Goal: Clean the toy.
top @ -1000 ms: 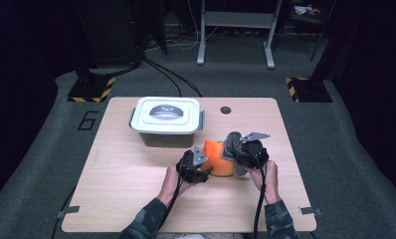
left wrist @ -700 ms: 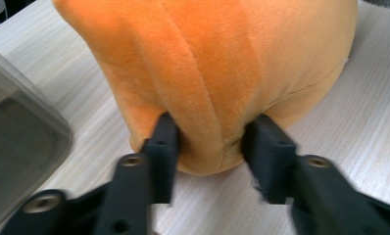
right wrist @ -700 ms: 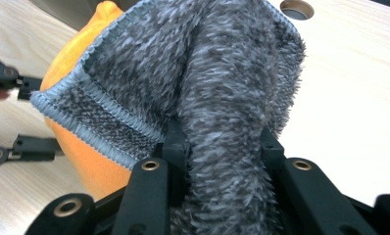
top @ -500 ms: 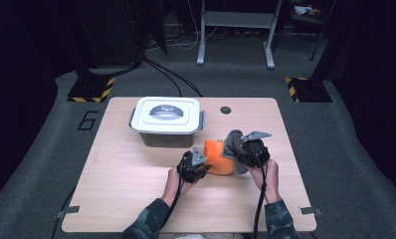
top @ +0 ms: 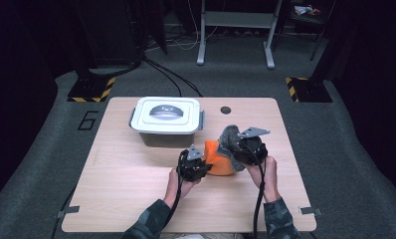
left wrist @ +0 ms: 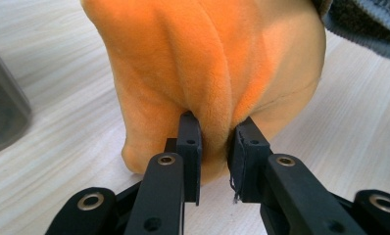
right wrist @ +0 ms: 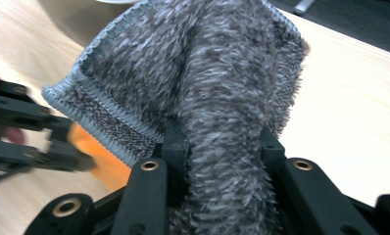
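Left gripper view says it all: your left gripper (left wrist: 213, 142) has just been closing, and its jaws are now pinched on a fold of the orange plush cloth (left wrist: 207, 63), with the fabric bunched up between the pads. Over on the right gripper view, your right gripper (right wrist: 217, 142) is clamped hard on the grey fuzzy cloth (right wrist: 207, 73), which stands up out of the jaws with its stitched hem hanging to one side.

From the high view, both cloths sit together in a little heap near the middle of the wooden table (top: 126, 199), just in front of the lidded white container (top: 167, 117), with the grey one on top and toward the right of the orange one.

So my read is you're at the "both ends grabbed" stage, each claw holding its own fabric, and nothing separated yet. Next move probably wants a slow pull apart or a lift, keeping both pinches tight. That plush looks slippery and thick, so I'd watch that the left pinch doesn't slide off the fold. The container lid is on too, so if the cloths are headed in there, that needs dealing with.
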Tool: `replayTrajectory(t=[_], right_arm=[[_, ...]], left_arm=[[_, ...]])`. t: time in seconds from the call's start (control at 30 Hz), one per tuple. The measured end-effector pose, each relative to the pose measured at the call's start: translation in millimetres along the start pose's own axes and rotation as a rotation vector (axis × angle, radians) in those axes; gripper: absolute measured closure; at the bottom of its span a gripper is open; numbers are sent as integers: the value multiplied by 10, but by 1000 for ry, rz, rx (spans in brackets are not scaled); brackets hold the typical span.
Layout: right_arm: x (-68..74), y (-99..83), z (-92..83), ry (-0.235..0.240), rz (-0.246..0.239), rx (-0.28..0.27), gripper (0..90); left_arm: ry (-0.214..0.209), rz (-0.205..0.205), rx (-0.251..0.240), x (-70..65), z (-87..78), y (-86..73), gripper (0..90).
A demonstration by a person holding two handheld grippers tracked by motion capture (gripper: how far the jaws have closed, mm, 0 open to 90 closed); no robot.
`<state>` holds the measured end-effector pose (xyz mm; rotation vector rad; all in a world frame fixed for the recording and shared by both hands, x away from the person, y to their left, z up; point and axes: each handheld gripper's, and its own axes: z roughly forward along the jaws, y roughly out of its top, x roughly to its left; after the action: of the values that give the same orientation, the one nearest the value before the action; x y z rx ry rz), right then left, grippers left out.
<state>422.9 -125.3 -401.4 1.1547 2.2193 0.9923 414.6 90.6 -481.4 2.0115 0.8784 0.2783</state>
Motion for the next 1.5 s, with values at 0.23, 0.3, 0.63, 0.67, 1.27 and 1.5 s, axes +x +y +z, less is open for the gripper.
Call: replayTrajectory(t=[0.23,0.3,0.63,0.67,1.27,1.5], right_arm=[[187,62,109,60,-31,-5,657],[206,56,170,52,-46,1,657],[104,-32,257,6,4,20,666],[90,-39,253,-3,4,22,666],[-287,-348,249,-80,121,101,665],[-447,-559,393,-75,186,161,665]], left_arm=[[-2,6,13,-25,12,17,760],[1,4,19,-17,19,14,755],[13,13,31,-1,66,7,735],[13,17,32,5,66,7,734],[8,10,30,46,78,-22,734],[14,15,30,36,78,-23,733]])
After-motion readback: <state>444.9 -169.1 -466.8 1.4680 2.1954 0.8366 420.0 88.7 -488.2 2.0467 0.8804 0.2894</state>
